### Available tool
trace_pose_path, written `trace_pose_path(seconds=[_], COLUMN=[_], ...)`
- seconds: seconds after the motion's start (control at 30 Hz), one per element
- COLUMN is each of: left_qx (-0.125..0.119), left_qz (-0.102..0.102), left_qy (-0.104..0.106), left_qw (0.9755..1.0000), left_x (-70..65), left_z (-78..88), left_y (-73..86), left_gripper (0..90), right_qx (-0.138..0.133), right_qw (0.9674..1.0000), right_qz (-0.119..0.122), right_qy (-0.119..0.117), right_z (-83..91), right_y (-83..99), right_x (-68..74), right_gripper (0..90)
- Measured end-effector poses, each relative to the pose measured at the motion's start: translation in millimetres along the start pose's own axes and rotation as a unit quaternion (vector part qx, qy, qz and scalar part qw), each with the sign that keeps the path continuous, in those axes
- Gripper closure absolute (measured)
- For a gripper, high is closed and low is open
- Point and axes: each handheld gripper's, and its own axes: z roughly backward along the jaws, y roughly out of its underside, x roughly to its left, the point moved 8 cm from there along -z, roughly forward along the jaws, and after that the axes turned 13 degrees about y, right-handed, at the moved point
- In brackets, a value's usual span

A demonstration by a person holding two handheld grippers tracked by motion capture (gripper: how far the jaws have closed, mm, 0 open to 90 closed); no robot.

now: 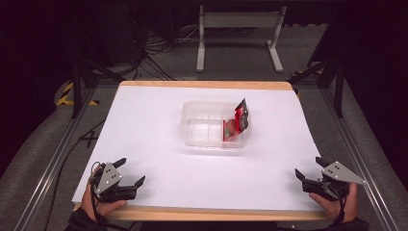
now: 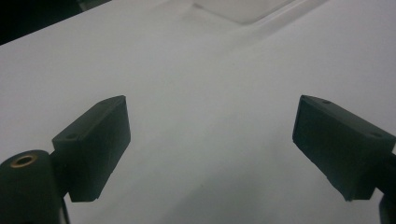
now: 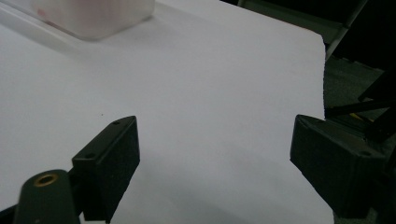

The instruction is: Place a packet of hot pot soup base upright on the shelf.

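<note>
A clear plastic tub (image 1: 211,124) stands in the middle of the white table (image 1: 159,159). A red and black packet (image 1: 236,124) leans upright against the tub's right inner wall. My left gripper (image 1: 130,172) rests at the near left corner, held by a hand, its jaws wide apart over bare table; the same open left gripper (image 2: 210,140) has nothing between its pads. At the near right corner my right gripper (image 1: 310,168) is open too, and the right gripper (image 3: 215,154) is empty. Both grippers lie far from the tub, whose blurred corner (image 3: 93,16) appears at top left.
The table has a wooden rim (image 1: 207,84) at the far edge and drops off to grey floor on both sides. A white metal frame (image 1: 238,33) and cables lie on the floor beyond. Dark stand legs (image 1: 77,82) flank the table.
</note>
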Motion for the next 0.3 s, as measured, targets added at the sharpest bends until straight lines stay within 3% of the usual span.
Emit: trace_pose_path(seconds=[0.3], left_qx=[0.000], left_qz=[-0.001], left_qy=[-0.001], left_qw=[1.0000], left_x=[0.2], left_z=[-0.5], left_y=[-0.2], left_gripper=[12.1], right_qx=[-0.003], right_qw=[1.0000], right_qz=[-0.001], right_qy=[0.004], right_z=[0.9], right_y=[-1.3], right_x=[-1.6], right_gripper=[16.8])
